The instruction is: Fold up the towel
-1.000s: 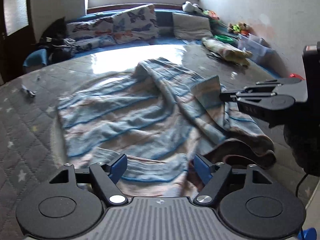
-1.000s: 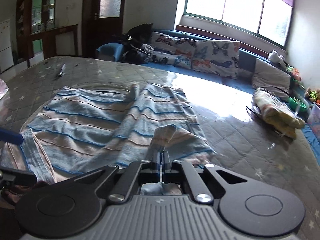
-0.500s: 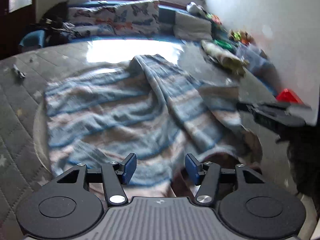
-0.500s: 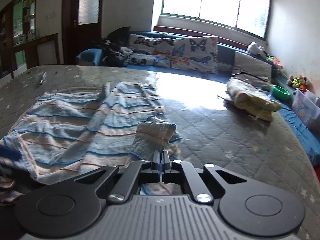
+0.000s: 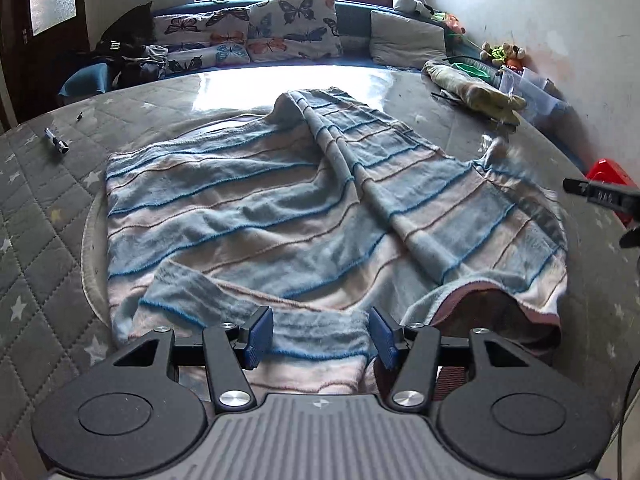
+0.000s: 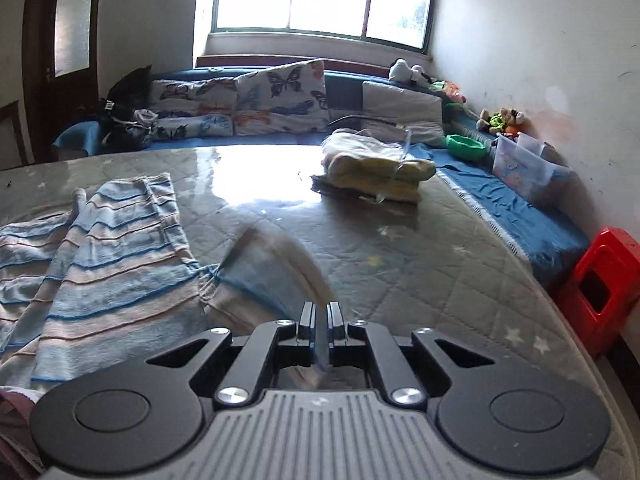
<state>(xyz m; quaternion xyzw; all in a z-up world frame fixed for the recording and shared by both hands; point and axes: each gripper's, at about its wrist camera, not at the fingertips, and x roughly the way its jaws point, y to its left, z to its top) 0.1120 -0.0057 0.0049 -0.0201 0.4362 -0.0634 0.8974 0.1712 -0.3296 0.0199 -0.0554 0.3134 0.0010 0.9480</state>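
The blue-and-pink striped terry towel (image 5: 248, 216) is spread, rumpled, on the grey quilted surface (image 5: 36, 240). The left gripper (image 5: 318, 334) is held low over its near hem, blue pads wide apart. The right gripper (image 6: 319, 322) is pinched on a blurred corner at the towel's right edge, beside a red plastic stool (image 6: 600, 280).

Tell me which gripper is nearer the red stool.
Right. The right gripper, shut on the towel corner, is over the table's stool side; the left gripper, open, sits at the towel's near edge, farther away.
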